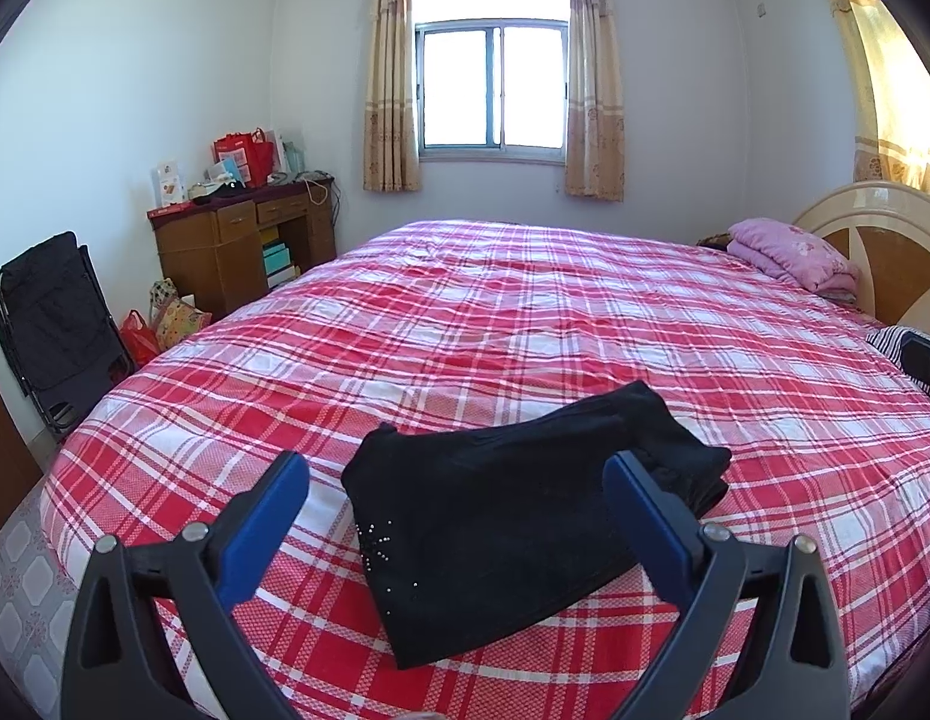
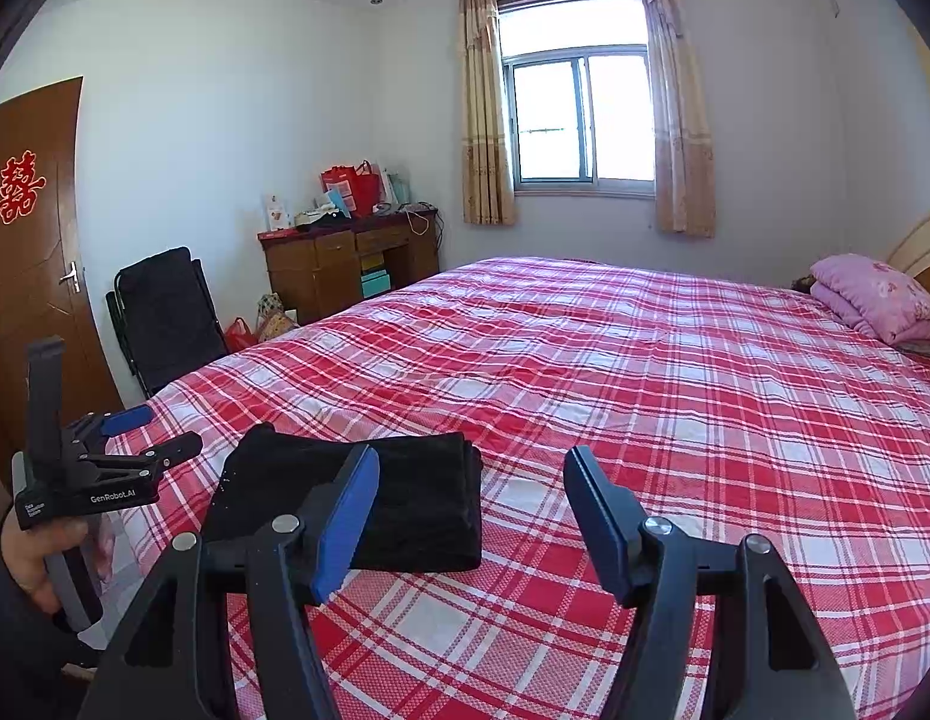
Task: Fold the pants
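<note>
Black folded fabric pants (image 1: 525, 516) lie on the near edge of the red-and-white plaid bedspread (image 1: 525, 312).
My left gripper (image 1: 459, 480) gapes wide, empty; my right gripper (image 2: 471, 474) stands open, empty, right of them.

Plaid bed (image 1: 525, 312), wooden desk (image 1: 225, 252), pink pillow (image 1: 789, 252)

Matt black cloth pants (image 1: 525, 516); seemingly cotton plaid bedspread (image 1: 525, 312); glossy wooden headboard (image 1: 885, 240).

sunlit bedroom, curtained window (image 1: 492, 87)
</note>
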Available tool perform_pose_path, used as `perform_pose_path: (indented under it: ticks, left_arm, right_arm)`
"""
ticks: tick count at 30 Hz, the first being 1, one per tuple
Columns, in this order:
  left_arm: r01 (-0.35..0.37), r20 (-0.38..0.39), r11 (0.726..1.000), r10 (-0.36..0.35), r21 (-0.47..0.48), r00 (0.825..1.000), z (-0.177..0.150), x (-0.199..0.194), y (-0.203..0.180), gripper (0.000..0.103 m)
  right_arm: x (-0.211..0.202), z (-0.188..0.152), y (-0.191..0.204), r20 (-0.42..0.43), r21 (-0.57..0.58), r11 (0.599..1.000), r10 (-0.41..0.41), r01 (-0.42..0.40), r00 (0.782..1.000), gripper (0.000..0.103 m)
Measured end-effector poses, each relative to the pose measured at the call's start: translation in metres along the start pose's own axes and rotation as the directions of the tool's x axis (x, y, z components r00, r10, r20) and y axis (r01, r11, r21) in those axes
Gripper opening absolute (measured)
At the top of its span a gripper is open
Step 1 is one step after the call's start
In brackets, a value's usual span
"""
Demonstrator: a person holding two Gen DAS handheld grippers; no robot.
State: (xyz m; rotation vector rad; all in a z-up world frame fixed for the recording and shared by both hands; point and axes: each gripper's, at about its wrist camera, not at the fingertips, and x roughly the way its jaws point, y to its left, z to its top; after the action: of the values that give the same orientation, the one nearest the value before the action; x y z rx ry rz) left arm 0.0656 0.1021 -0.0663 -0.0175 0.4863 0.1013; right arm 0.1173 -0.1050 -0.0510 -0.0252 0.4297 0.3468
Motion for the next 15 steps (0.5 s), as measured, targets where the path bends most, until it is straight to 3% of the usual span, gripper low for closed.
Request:
perform_pose_path:
  ticks: [15]
  left_arm:
    - [-0.006, -0.006, 1.000, 0.006, -0.011, 1.000, 0.0005, 0.0020, 0.0023, 0.103]
  right_arm:
    - [0.0027, -0.0024, 0.0049, -0.003, -0.014, 1.000, -0.005, 0.005, 1.000, 0.066]
